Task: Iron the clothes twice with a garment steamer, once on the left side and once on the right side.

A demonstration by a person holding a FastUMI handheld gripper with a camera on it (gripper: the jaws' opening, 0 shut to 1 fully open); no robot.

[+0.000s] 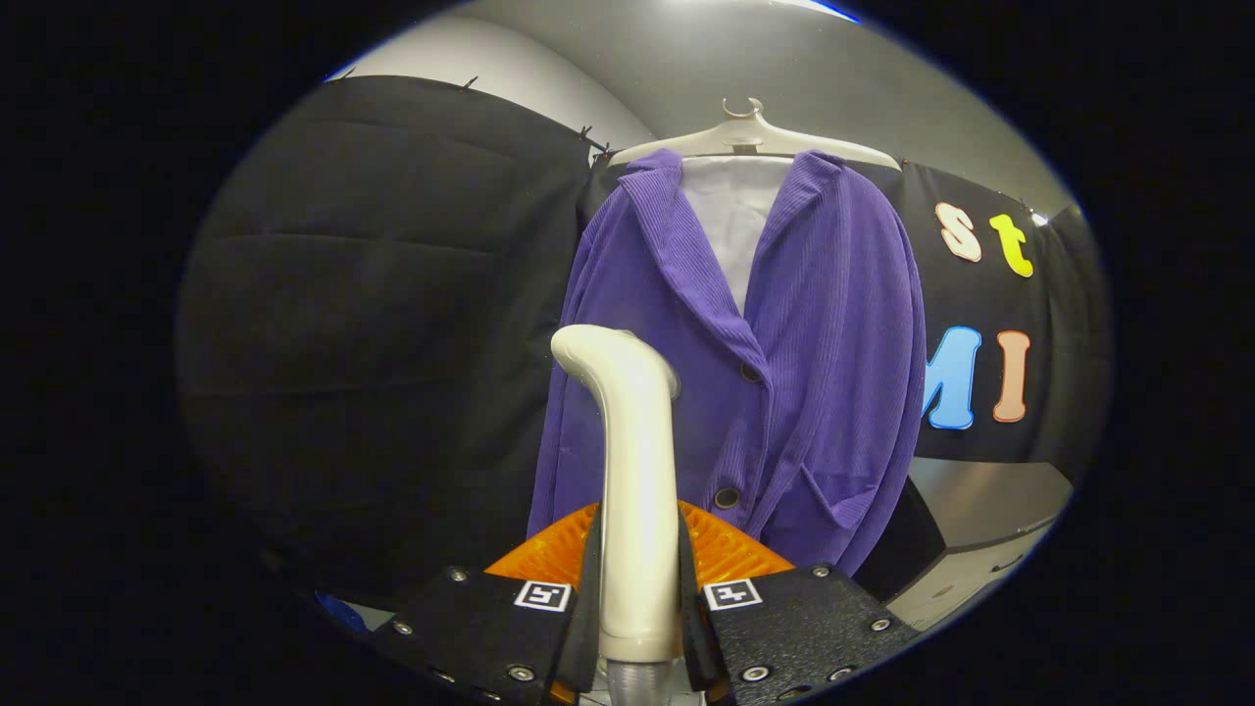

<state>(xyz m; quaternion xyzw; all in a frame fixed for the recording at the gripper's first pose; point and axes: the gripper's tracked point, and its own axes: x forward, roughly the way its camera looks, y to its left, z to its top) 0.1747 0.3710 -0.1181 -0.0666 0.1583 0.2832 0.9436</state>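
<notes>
**Steamer handle clamped upright before the purple jacket**

The garment steamer (635, 490) was held between the 2 fingers of the gripper (637, 588), both of which were pressed against the sides of its handle. Its long axis was set upright, running from between the fingers up to a bent head at the top. The head was turned away from the camera toward the jacket (784, 373), just in front of the garment's left front panel as seen from the gripper. Whether the head touched the cloth could not be told.

The steamer was seen as a smooth, glossy cream-white tube, with a ribbed grey hose end (637, 681) at its base.

The jacket was of purple ribbed cloth, with a wide collar, 2 dark buttons down the front and a patch pocket low on one side. It was hung on a pale hanger (750, 137) over a white inner panel (735, 216), in front of the black cloth wall (392, 324).

A square black-and-white marker (543, 595) was fixed on each finger; no readable brand or label was made out on the steamer.
</notes>
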